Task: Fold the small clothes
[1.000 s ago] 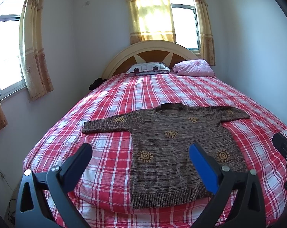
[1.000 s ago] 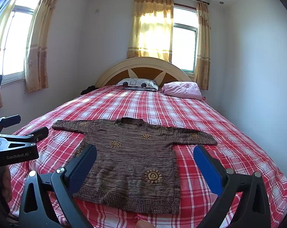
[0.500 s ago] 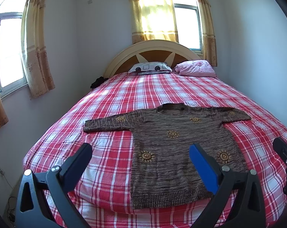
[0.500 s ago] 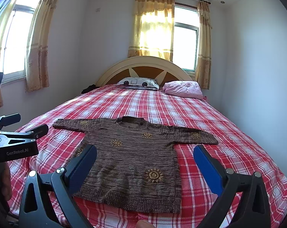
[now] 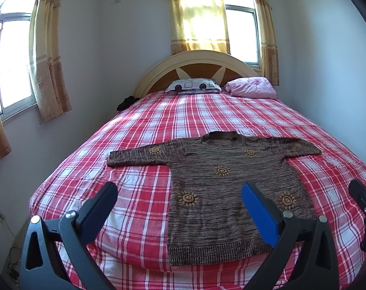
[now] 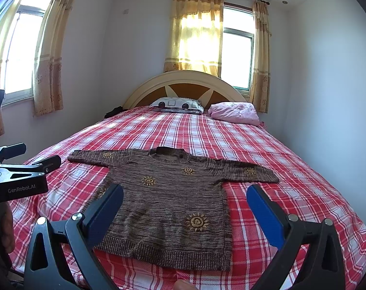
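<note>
A small brown knit sweater (image 5: 221,188) with yellow sun motifs lies flat, face up, on the red plaid bed (image 5: 146,125), sleeves spread out, hem toward me. It also shows in the right wrist view (image 6: 173,200). My left gripper (image 5: 179,204) is open and empty, held above the foot of the bed near the sweater's left hem. My right gripper (image 6: 185,205) is open and empty, held above the hem's right half. The left gripper's body (image 6: 20,176) shows at the left edge of the right wrist view.
A patterned pillow (image 5: 193,85) and a pink folded blanket (image 5: 251,88) lie at the headboard (image 5: 195,65). A dark item (image 5: 126,102) sits at the bed's far left edge. Walls stand close on both sides, with curtained windows (image 6: 197,31).
Both views have shifted slightly; the sweater sits a little differently in frame. The sweater has not moved on the bed and both grippers stay open.
</note>
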The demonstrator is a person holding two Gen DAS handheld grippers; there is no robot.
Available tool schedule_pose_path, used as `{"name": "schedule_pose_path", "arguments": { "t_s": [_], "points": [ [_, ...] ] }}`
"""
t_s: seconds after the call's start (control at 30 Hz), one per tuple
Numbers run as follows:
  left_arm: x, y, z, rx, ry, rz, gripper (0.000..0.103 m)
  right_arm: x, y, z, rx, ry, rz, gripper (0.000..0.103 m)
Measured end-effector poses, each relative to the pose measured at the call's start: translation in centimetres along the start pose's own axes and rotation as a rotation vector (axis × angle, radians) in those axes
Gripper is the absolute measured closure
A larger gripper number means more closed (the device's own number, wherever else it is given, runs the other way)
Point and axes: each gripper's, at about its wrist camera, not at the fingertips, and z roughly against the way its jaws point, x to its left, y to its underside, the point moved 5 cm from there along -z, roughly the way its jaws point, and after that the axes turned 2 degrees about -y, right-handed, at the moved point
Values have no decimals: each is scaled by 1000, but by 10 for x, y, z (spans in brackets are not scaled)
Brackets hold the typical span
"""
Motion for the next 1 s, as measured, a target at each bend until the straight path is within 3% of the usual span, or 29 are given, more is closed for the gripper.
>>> {"name": "schedule_pose_path", "arguments": {
  "t_s": [0.6,1.0],
  "points": [
    [0,5,-9,25,-1,0,0,0,9,-12,32,-14,3,1],
    [-18,40,-65,125,13,-42,0,-19,47,-65,148,-51,-31,1]
  ]
}}
